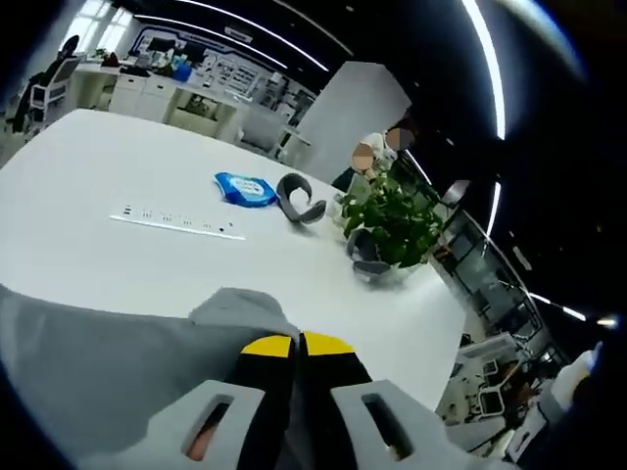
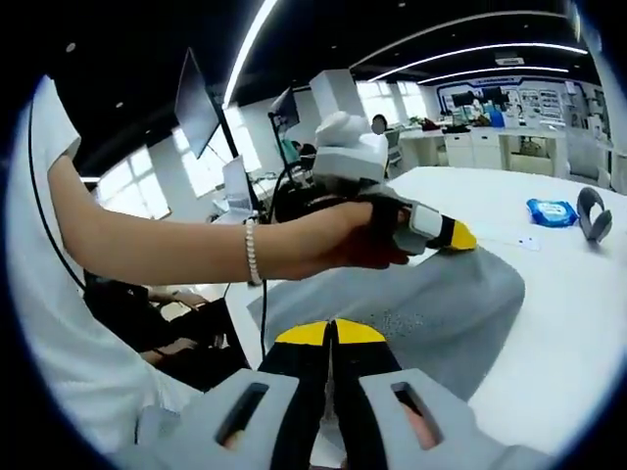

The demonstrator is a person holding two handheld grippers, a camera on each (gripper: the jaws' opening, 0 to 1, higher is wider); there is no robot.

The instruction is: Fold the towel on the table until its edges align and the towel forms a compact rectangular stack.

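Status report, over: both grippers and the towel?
Left gripper shut on grey cloth towel. Right gripper shut on towel too. Towel lifted, fold unfinished. Blue wipes packet lies apart on the white table.

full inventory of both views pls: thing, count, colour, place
towel: 1, grey, table near edge, pinched by both grippers
table: 1, white
wipes pack: 1, blue, mid-table
power strip: 1, white, left of the pack
headphones: 1, grey, right of the pack
potted plant: 1, green, far table edge
left gripper: yellow tips, shut on towel
right gripper: yellow tips, shut on towel
hand: holding left gripper
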